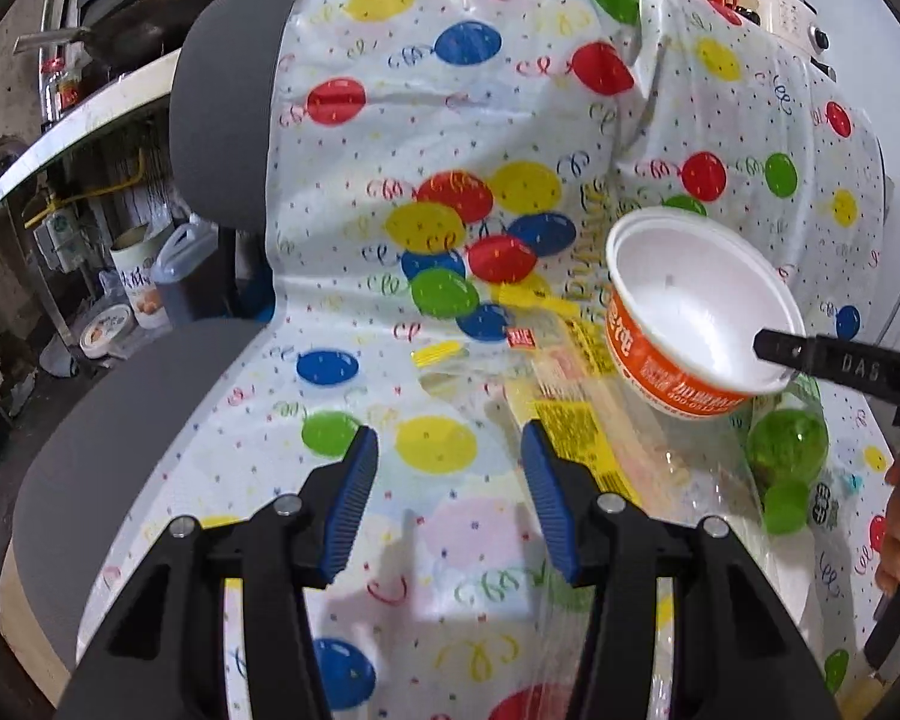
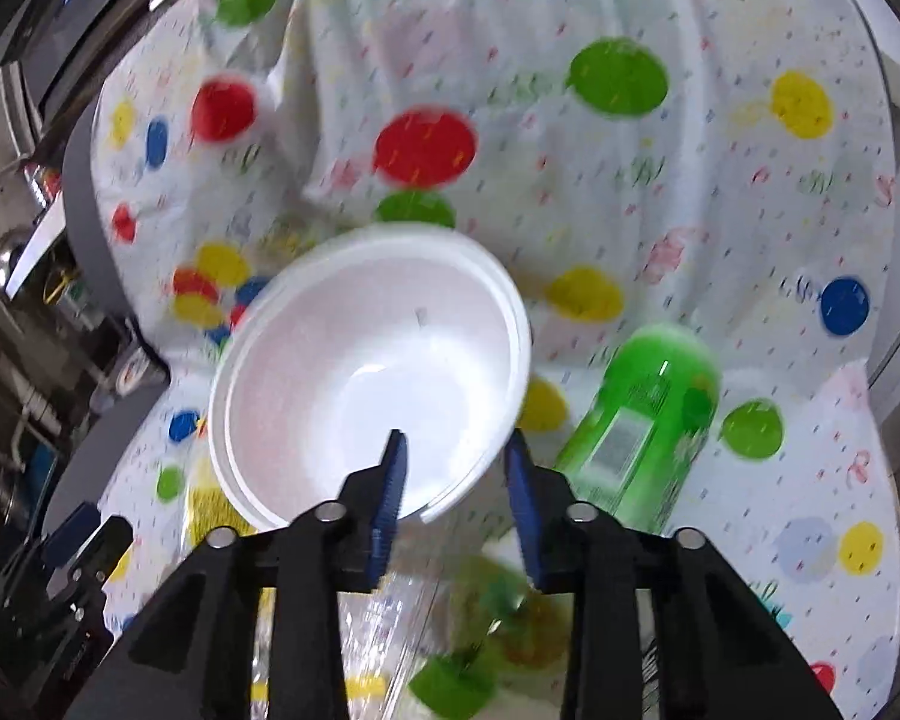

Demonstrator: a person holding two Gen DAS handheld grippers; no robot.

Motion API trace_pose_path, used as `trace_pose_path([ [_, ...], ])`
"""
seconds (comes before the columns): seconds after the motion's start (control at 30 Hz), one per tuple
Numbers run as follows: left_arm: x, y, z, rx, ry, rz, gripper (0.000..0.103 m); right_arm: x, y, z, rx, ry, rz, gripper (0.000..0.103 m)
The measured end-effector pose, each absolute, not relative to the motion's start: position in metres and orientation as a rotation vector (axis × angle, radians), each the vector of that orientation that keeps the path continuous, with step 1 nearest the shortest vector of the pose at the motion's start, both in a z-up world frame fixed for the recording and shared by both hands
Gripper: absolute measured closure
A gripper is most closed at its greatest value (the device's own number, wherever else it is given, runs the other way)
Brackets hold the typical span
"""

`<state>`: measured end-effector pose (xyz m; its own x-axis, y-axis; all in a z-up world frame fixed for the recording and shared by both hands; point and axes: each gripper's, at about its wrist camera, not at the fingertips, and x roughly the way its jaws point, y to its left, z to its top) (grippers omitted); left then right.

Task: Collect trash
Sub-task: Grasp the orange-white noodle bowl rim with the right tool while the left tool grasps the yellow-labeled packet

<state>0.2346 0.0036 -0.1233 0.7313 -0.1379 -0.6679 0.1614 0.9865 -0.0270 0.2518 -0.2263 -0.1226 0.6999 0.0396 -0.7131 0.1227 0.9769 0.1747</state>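
An empty white instant-noodle bowl [image 1: 699, 306] with an orange label is tilted above the balloon-print cloth [image 1: 450, 120]. My right gripper [image 2: 455, 456] straddles its near rim, one finger inside and one outside, jaws not closed tight; the bowl [image 2: 372, 372] looks lifted on it. A green plastic bottle [image 1: 786, 462] lies under and right of the bowl; it also shows in the right wrist view [image 2: 648, 426]. A clear wrapper with yellow print [image 1: 576, 420] lies on the seat. My left gripper [image 1: 450, 462] is open and empty above the cloth, left of the wrapper.
The cloth covers grey chairs [image 1: 222, 120]. To the left stand a shelf edge [image 1: 72, 120], cans and containers on the floor [image 1: 144, 288]. The left gripper's body shows at lower left of the right wrist view [image 2: 60, 588].
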Motion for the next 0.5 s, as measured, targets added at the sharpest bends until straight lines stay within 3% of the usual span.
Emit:
trace_pose_path([
  [0.03, 0.232, 0.004, -0.125, 0.034, 0.736, -0.162, 0.055, 0.249, -0.223, -0.126, 0.206, 0.803, -0.051, 0.083],
  [0.2, 0.224, 0.012, -0.13, 0.035, 0.755, -0.149, 0.055, 0.23, -0.219, -0.124, 0.222, 0.723, -0.064, 0.098],
  [0.5, 0.224, 0.003, -0.126, 0.018, 0.758, -0.211, 0.055, 0.183, -0.232, -0.077, 0.225, 0.549, -0.098, 0.099],
])
